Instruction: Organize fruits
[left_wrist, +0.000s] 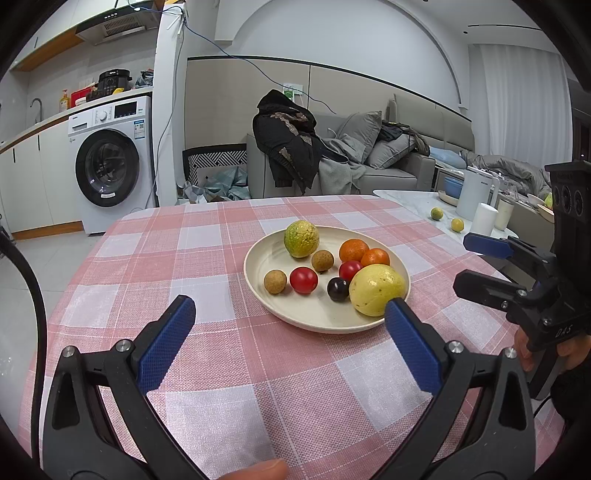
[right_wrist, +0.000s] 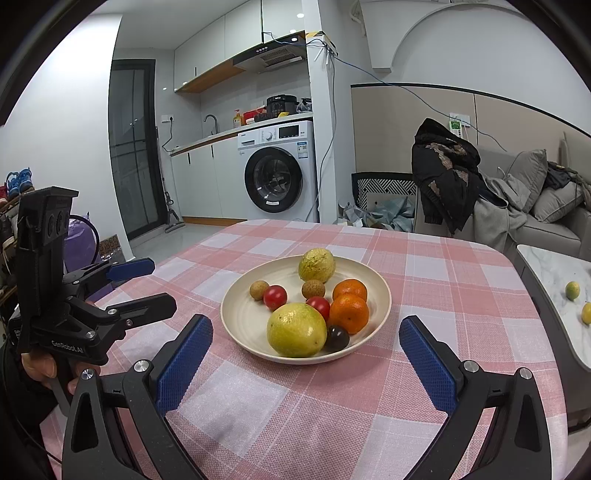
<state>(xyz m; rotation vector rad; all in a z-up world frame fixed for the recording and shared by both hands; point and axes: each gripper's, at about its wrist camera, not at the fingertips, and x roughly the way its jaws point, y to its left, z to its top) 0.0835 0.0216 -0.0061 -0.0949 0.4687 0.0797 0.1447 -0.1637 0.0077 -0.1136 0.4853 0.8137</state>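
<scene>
Left claw (left_wrist: 290, 314): hanging spread, empty.
Right claw (right_wrist: 306, 334): hanging spread, empty.
Fruits (right_wrist: 296, 329): likely light, round, rolling; tomatoes (right_wrist: 275, 297) soft; gripping across middles.
Plate (right_wrist: 240, 317): resting on tabletop (right_wrist: 424, 266).

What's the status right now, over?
Left hand-held gripper open, right hand-held gripper open, both empty, short of the plate. Nine fruits on it, none lifted. Checked tablecloth ahead, nothing blocking.

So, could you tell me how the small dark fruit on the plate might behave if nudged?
The dark fruit looks round and glossy, so it would probably roll and may slip between pads. It sits against the big yellow fruit, which would likely block it that way.
</scene>
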